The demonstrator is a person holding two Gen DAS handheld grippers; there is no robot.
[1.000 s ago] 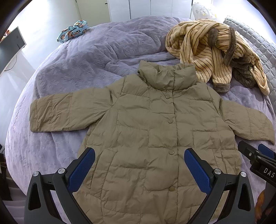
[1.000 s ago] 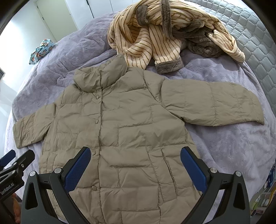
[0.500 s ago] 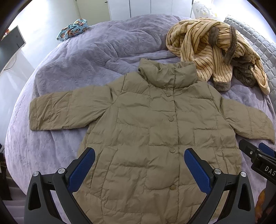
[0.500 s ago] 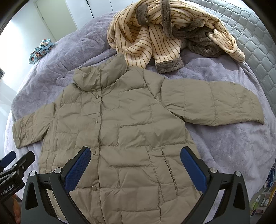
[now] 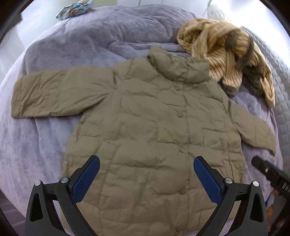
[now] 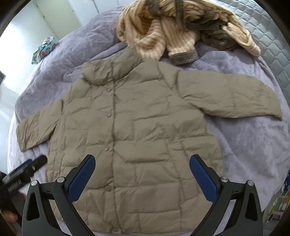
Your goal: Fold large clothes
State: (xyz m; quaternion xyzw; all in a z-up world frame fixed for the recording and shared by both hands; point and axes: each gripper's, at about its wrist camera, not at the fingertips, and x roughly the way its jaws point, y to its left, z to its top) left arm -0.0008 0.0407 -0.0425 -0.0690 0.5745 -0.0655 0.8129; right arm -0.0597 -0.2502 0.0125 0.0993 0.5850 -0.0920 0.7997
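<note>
An olive quilted puffer jacket (image 5: pixel 154 127) (image 6: pixel 137 130) lies flat and buttoned on the purple bed, collar away from me, both sleeves spread outward. My left gripper (image 5: pixel 146 174) hovers open above the jacket's lower front, nothing between its blue pads. My right gripper (image 6: pixel 142 172) is also open over the lower front, empty. Each gripper's tip shows at the edge of the other's view: the right one (image 5: pixel 270 172) beyond the jacket's right hem, the left one (image 6: pixel 25 172) beside the left hem.
A yellow striped fleece garment (image 5: pixel 226 54) (image 6: pixel 181 30) with grey trim is heaped just past the collar. A small patterned blue cloth (image 5: pixel 74 9) (image 6: pixel 43 49) lies at the bed's far left. The purple blanket (image 5: pixel 45 145) surrounds the jacket; a quilted headboard (image 6: pixel 271 45) rises at right.
Both grippers moved forward and lower toward the jacket, which now fills more of each view; the left view swung rightward. Jacket and jaws are unchanged.
</note>
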